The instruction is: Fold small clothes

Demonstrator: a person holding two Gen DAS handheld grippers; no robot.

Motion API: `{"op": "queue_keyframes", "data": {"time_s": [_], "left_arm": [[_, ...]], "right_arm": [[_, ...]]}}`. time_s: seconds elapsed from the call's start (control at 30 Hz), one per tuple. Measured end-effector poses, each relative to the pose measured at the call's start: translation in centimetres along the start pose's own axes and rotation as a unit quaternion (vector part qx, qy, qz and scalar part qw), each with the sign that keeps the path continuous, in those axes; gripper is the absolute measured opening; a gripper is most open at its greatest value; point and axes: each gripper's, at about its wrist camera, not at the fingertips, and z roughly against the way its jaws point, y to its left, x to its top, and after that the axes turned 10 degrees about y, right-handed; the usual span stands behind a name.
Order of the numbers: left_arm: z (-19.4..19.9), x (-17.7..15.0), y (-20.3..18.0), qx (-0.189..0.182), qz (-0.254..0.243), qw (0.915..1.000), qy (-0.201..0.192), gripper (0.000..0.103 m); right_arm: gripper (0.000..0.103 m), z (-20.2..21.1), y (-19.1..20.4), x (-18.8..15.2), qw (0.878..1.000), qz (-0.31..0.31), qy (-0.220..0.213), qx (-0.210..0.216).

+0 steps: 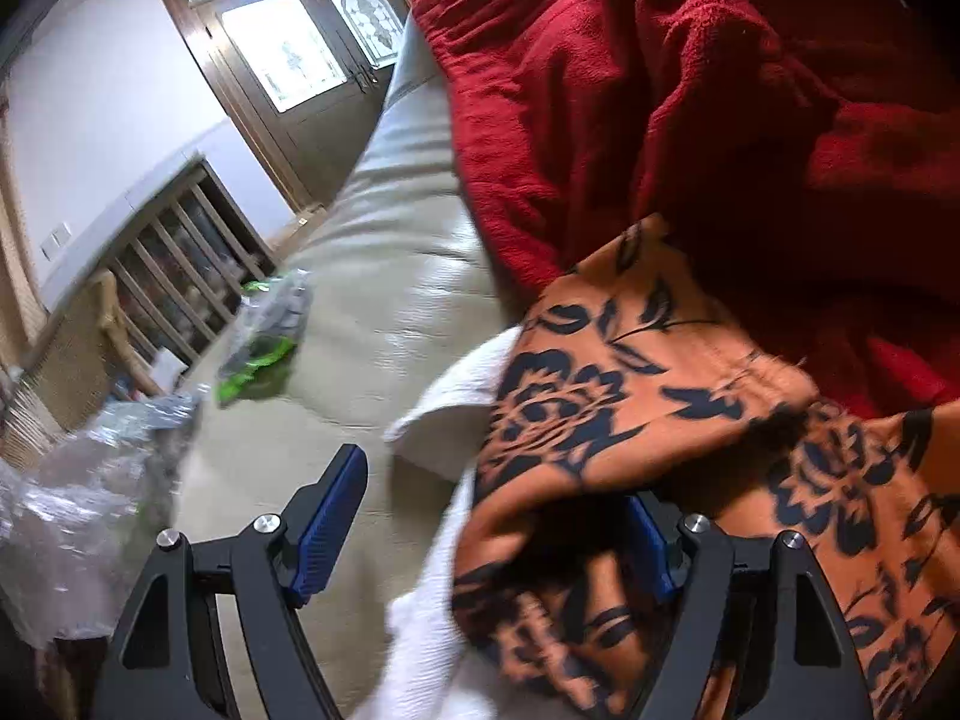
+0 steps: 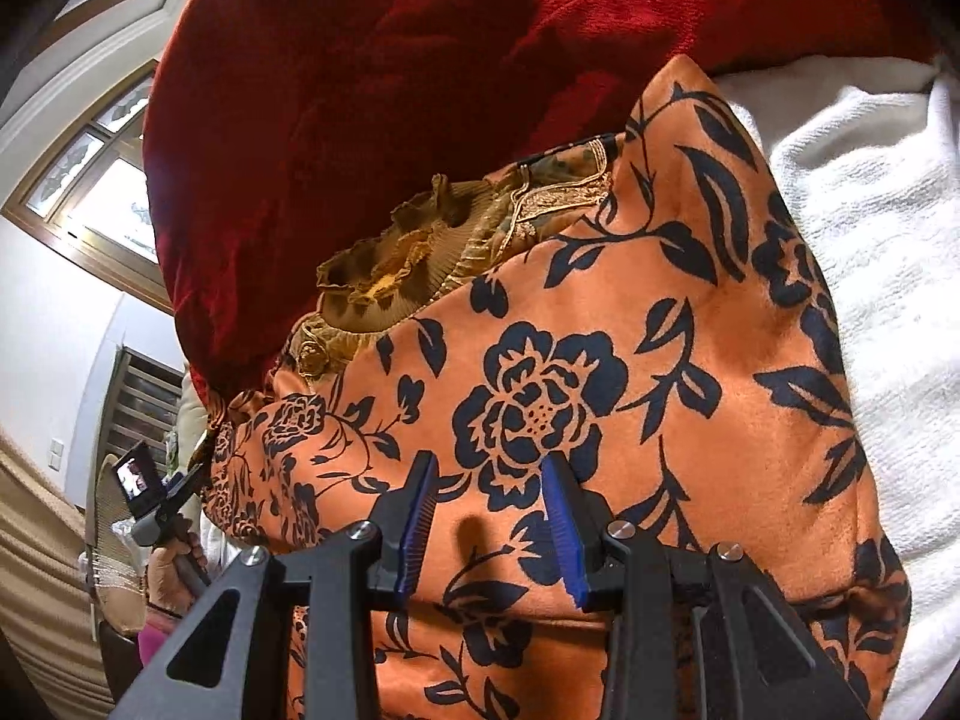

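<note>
An orange cloth with black flowers (image 2: 600,372) lies on a white towel (image 2: 870,240). My right gripper (image 2: 489,468) hovers just above its middle, jaws open, holding nothing. In the left wrist view the same orange cloth (image 1: 630,396) drapes over my left gripper's right finger. My left gripper (image 1: 498,480) is open wide; its left finger (image 1: 333,510) is bare over the sofa. A brown and gold frilled garment (image 2: 420,258) lies bunched behind the orange cloth.
A red fleece blanket (image 1: 660,90) is piled at the back. The cream leather sofa (image 1: 372,252) runs left, with plastic bags (image 1: 264,330) and clear wrap (image 1: 78,492) on it. The white towel (image 1: 444,408) also shows under the cloth. A door (image 1: 288,54) and wooden railing (image 1: 180,276) stand beyond.
</note>
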Motion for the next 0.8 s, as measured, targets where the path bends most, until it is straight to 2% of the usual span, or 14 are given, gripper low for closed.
{"op": "queue_keyframes", "data": {"time_s": [0.03, 0.07, 0.1, 0.17, 0.2, 0.27, 0.37, 0.47, 0.53, 0.63, 0.7, 0.8], "left_arm": [[-0.2, 0.1, 0.1, -0.013, 0.004, 0.9999, 0.004, 0.076], [-0.2, 0.2, 0.1, -0.024, 0.004, 0.9997, 0.002, 0.058], [-0.3, 0.3, -0.1, -0.029, -0.001, 0.9996, 0.002, 0.032], [-0.5, 0.5, -0.2, -0.040, 0.000, 0.9992, 0.006, 0.019], [-0.4, 0.5, -0.3, -0.048, 0.004, 0.9988, 0.005, 0.008], [-0.3, 0.5, -0.2, -0.069, 0.021, 0.9974, 0.005, 0.008], [1.8, 0.8, 0.6, -0.114, 0.057, 0.9916, -0.021, 0.007], [5.4, 1.2, 0.1, -0.149, 0.053, 0.9858, -0.055, 0.007], [8.7, 1.6, -0.9, -0.184, 0.045, 0.9787, -0.078, 0.007], [15.3, 1.8, -3.9, -0.239, 0.017, 0.9629, -0.123, 0.007], [19.7, 1.7, -6.2, -0.291, -0.002, 0.9463, -0.142, 0.007], [26.8, 0.2, -11.2, -0.369, -0.048, 0.9095, -0.185, 0.007]], "right_arm": [[0.039, 0.0, -0.2, 0.0, 1.000, -0.002, 0.001, 0.003], [0.039, 0.0, -0.3, 0.1, 1.000, -0.004, 0.001, 0.005], [0.039, 0.0, -0.4, 0.1, 1.000, -0.006, 0.000, 0.005], [0.039, 0.1, -0.4, 0.0, 1.000, -0.003, -0.002, 0.004], [0.039, 0.2, -0.2, 0.0, 1.000, 0.003, -0.003, 0.000], [0.039, 0.3, 0.3, -0.3, 1.000, 0.015, -0.008, -0.012], [0.039, 0.7, 1.2, -0.8, 0.999, 0.035, -0.019, -0.030], [0.039, 1.6, 1.8, -1.1, 0.998, 0.046, -0.032, -0.026], [0.039, 2.3, 2.1, -1.2, 0.998, 0.046, -0.041, -0.007], [0.039, 3.3, 2.4, -1.1, 0.997, 0.035, -0.051, 0.034], [0.039, 3.9, 2.5, -0.9, 0.997, 0.024, -0.057, 0.052], [0.039, 5.1, 2.5, -0.8, 0.995, 0.013, -0.076, 0.068]]}}
